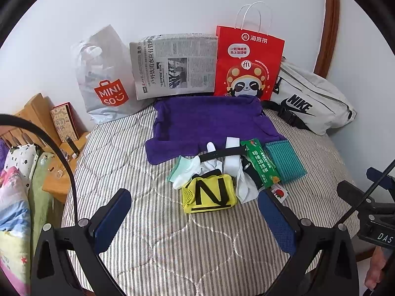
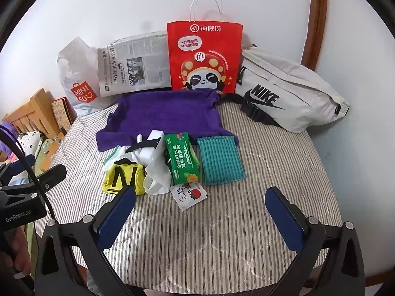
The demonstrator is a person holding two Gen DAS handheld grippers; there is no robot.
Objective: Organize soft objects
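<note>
Socks point(image 1: 195, 170) and a yellow pouch point(image 1: 208, 193) lie heaped mid-bed before the purple towel point(image 1: 205, 123), limp and light, likely best pinched at a bunched fold, while left gripper point(image 1: 195, 219) and right gripper point(image 2: 201, 217) both gape empty.

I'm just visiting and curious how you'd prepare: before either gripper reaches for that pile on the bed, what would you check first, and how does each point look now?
1. Left gripper open and empty: ok.
2. Right gripper open and empty: ok.
3. Purple towel lies spread flat, nothing on its middle: ok.
4. Yellow pouch nearest the left gripper, nothing lying on top of it: ok.
5. White socks separate from the black strap: not ok, tangled.
6. Red paper bag open at the top: cannot tell.
</note>
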